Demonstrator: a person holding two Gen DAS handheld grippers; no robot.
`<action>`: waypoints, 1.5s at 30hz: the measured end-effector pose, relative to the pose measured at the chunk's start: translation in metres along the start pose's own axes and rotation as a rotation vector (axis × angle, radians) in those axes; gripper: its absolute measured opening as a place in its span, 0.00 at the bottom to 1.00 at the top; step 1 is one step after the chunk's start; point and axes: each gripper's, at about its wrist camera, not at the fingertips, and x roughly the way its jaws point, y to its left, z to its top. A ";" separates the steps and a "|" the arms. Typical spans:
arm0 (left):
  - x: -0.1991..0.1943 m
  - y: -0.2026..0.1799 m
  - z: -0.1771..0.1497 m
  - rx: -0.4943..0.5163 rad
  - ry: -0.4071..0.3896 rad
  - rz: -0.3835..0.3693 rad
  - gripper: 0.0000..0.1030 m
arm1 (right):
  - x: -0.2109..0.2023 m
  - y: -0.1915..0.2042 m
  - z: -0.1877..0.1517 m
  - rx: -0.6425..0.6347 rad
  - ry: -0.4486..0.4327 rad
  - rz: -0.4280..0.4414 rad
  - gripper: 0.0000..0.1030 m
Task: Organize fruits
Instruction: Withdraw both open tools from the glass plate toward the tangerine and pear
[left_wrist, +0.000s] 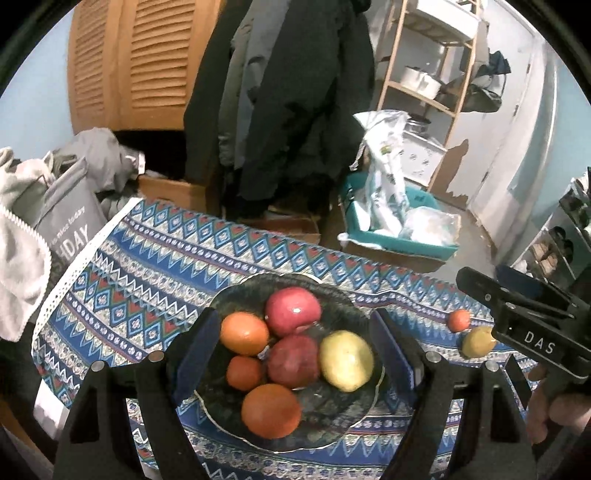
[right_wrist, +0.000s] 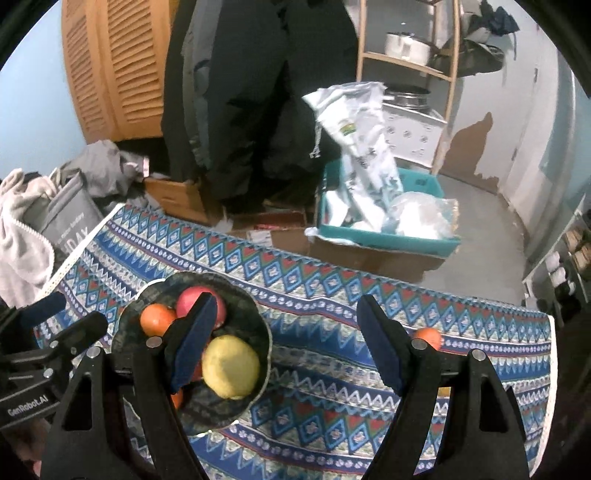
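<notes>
Patterned cloth (right_wrist: 314, 369) is lying bare between your dark bowl (left_wrist: 332, 417) and the counter's right edge. Both grippers' jaws are standing apart, gripping nothing, left gripper (left_wrist: 291, 354) hovering over the bowl, right gripper (right_wrist: 284, 343) over cloth.

Table under blue zigzag cloth (left_wrist: 155, 266). Dark plate (left_wrist: 332, 413) on cloth, near left. Small orange fruit (left_wrist: 459, 320) and yellow fruit (left_wrist: 478, 341) on cloth, right, touching.

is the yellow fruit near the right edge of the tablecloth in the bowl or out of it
Out. That yellow fruit lies on the tablecloth beside a small orange fruit, well apart from the bowl.
</notes>
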 end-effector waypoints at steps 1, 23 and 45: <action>-0.002 -0.003 0.001 0.004 -0.004 -0.006 0.82 | -0.005 -0.004 0.000 0.006 -0.007 -0.005 0.76; -0.034 -0.076 0.011 0.128 -0.075 -0.090 0.83 | -0.070 -0.071 -0.013 0.079 -0.103 -0.105 0.79; -0.014 -0.154 0.003 0.243 -0.034 -0.154 0.84 | -0.093 -0.165 -0.050 0.219 -0.092 -0.235 0.80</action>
